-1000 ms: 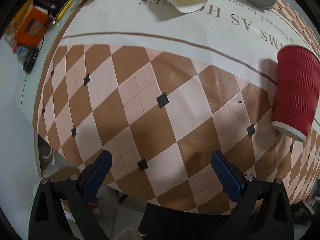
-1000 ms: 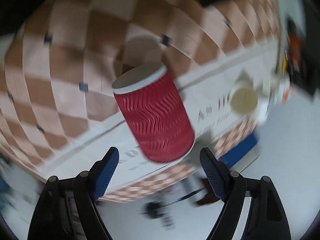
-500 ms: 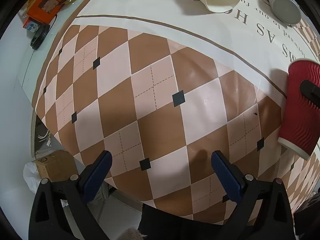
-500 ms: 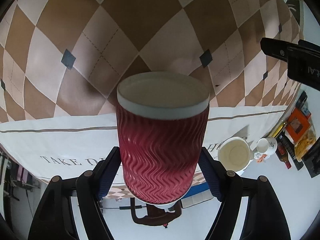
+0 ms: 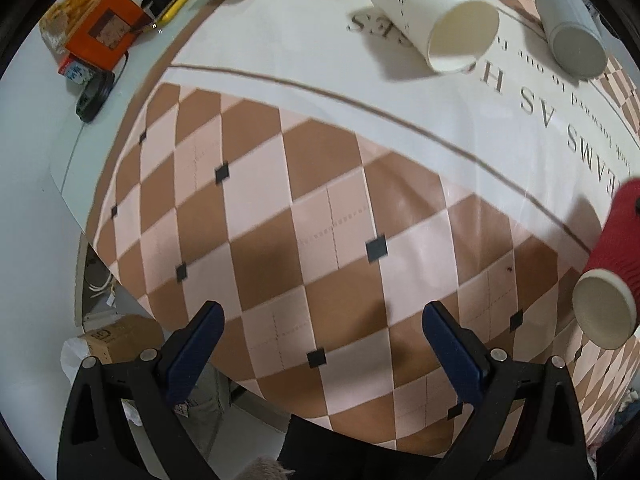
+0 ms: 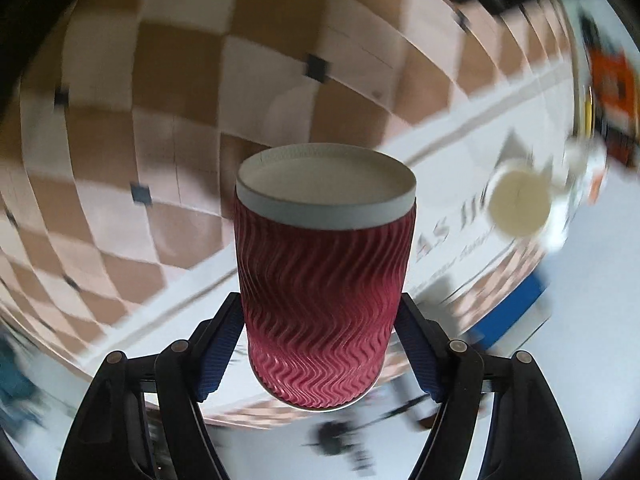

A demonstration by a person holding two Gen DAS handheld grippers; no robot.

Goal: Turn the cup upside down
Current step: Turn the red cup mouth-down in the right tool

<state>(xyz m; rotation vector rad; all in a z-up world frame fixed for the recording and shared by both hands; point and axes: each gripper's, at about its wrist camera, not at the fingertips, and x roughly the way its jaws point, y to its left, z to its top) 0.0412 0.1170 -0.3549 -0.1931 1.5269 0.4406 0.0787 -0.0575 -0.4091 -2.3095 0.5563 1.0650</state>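
A red ribbed paper cup [image 6: 324,304] with a white base is held between the blue pads of my right gripper [image 6: 320,344], which is shut on its sides. The cup's flat base points away from the camera, and it hangs in the air above the checkered tablecloth [image 6: 160,120]. The same cup shows at the right edge of the left wrist view [image 5: 612,256], tilted, base toward the camera. My left gripper [image 5: 320,336] is open and empty over the brown and pink cloth [image 5: 320,200] near the table's front edge.
Several white paper cups lie on their sides at the far end, the nearest one [image 5: 436,24] open toward me. A grey cup [image 5: 570,28] lies at the far right. An orange box [image 5: 102,28] and black items [image 5: 94,94] sit at the far left beyond the cloth.
My right gripper closed on the red cup, lifted it off the cloth and is turning it; its view is now blurred. My left gripper stayed open, shifting slightly.
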